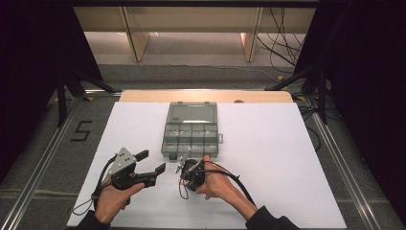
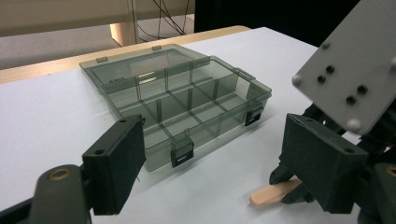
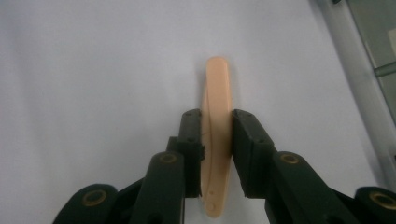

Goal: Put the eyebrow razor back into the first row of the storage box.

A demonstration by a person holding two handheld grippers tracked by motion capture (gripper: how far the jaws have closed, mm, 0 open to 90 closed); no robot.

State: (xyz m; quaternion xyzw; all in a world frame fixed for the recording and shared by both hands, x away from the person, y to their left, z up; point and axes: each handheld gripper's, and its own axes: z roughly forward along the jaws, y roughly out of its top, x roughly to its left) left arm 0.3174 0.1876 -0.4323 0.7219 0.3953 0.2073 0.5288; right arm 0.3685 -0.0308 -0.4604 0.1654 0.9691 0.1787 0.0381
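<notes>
Two tools are in my hands: my right tool point(image 3: 217, 140) grips a pale flat stick point(image 3: 216, 121) near the open organizer box point(image 1: 191, 128); my left tool point(image 1: 152, 162) is wide open, empty.

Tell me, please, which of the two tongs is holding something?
The right tongs, shut on the pale stick beside the organizer box; the left tongs stand open, holding nothing.

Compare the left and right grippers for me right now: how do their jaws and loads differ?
The left gripper has its jaws spread wide with nothing between them; the right gripper has its jaws closed on a pale flat stick. The left points toward the open compartment box; the right points down at the white table. Both are black and hand-held.
</notes>
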